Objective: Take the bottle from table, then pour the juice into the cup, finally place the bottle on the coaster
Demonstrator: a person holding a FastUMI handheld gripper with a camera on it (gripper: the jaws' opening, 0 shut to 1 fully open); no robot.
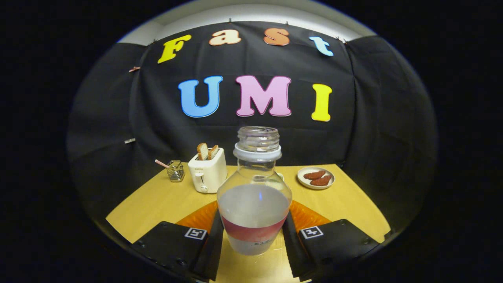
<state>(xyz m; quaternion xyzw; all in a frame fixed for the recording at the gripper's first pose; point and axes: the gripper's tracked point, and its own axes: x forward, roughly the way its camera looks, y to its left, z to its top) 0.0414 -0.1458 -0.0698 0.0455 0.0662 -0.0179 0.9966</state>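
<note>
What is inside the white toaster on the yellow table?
Two slices of toasted bread stand up from the slots of the white toaster; their lower parts are hidden inside it. The claw is shut on the clear plastic bottle.

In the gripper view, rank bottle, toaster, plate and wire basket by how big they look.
1. Bottle, between the gripper fingers, so nearness inflates it.
2. Toaster.
3. Plate.
4. Wire basket.
</note>
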